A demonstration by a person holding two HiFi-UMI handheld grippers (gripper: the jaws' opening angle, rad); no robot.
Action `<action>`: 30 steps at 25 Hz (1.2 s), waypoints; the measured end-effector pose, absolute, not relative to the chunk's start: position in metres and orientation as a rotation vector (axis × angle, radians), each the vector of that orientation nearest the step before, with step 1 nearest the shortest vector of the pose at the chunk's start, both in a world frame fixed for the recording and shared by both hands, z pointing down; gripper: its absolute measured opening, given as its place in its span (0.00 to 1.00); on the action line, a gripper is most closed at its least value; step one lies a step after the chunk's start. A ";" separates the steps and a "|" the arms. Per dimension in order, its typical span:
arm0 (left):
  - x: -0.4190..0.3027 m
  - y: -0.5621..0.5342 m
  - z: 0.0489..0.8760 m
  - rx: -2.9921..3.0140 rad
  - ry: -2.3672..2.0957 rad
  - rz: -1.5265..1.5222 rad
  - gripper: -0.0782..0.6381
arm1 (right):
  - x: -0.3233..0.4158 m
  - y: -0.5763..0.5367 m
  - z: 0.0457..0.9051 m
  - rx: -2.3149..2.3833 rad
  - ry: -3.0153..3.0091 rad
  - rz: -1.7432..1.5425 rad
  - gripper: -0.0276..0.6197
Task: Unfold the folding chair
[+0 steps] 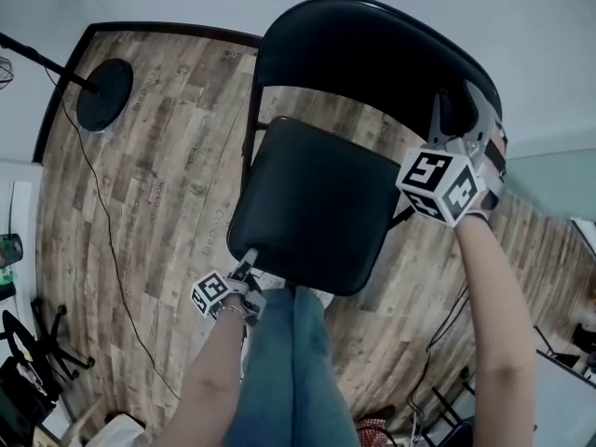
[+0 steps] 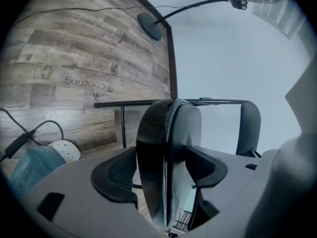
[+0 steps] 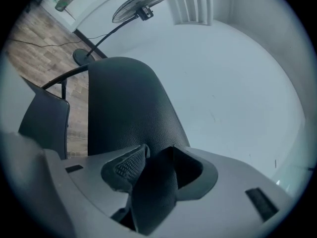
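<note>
Left gripper (image 1: 249, 257) – clamped on smooth padded seat (image 1: 312, 203) | right gripper (image 1: 458, 110) – clamped on grained curved backrest (image 1: 372, 45)

A black folding chair (image 1: 372, 45) stands open on the wooden floor (image 1: 158, 184), seen from above. The left gripper (image 1: 248, 259) has its fingers at the near left corner of the seat (image 1: 317, 203). The right gripper (image 1: 456, 110) straddles the right end of the backrest (image 1: 354, 40). A round fan base (image 1: 104, 93) sits far left, with a cable (image 1: 107, 240) trailing from it.
</note>
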State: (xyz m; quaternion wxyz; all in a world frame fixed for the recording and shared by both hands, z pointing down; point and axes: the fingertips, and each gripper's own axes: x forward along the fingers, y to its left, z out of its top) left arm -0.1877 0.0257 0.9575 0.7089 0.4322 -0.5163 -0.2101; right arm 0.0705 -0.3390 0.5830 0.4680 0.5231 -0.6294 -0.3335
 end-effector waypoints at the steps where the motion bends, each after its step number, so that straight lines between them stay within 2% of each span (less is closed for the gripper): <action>1: -0.189 0.027 0.958 0.964 -1.156 -0.442 0.52 | 0.070 -0.339 0.583 1.283 -1.543 -0.806 0.28; 6: -0.196 0.029 0.956 0.988 -1.228 -0.244 0.58 | 0.069 -0.339 0.581 1.275 -1.540 -0.777 0.28; 12: -0.196 0.030 0.932 1.013 -1.253 -0.070 0.61 | 0.069 -0.329 0.576 1.265 -1.576 -0.694 0.28; 30: -0.174 0.008 0.760 1.191 -1.219 -0.012 0.62 | 0.079 -0.230 0.453 1.306 -1.644 -0.588 0.28</action>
